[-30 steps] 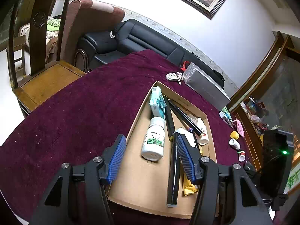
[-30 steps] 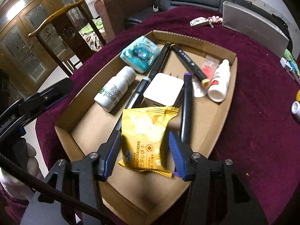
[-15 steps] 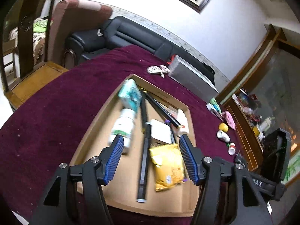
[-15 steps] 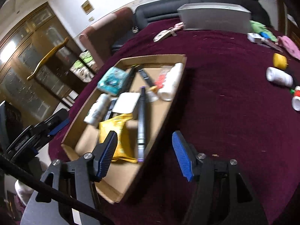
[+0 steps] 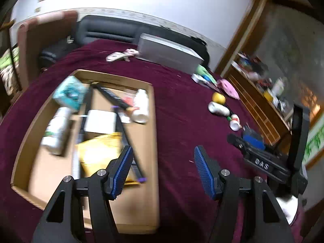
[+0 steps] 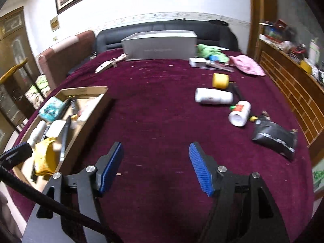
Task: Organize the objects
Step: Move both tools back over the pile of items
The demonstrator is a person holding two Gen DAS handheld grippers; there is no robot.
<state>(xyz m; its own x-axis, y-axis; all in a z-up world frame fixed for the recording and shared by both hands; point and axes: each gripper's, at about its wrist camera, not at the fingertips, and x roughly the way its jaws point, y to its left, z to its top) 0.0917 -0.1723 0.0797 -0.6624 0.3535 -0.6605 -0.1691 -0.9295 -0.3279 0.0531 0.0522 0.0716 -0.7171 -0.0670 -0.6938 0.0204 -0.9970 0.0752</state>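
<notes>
Both tongs hover empty over a maroon-clothed desk (image 6: pixel 158 105). The left tongs (image 5: pixel 163 171) stand half open; the right tongs (image 6: pixel 155 167) are opening, nothing between them. A white bottle (image 6: pixel 213 96) lies on its side beyond, well apart from the cardboard tray (image 6: pixel 89 113). It looks light, rigid, smooth and prone to roll; grip across its middle.

blurred cardboard tray (image 5: pixel 155 141) contents, labels unreadable.

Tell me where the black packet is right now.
In the right wrist view, the black packet lies flat on the maroon tablecloth at the far right, outside the cardboard tray, just past the small white bottle.
</notes>
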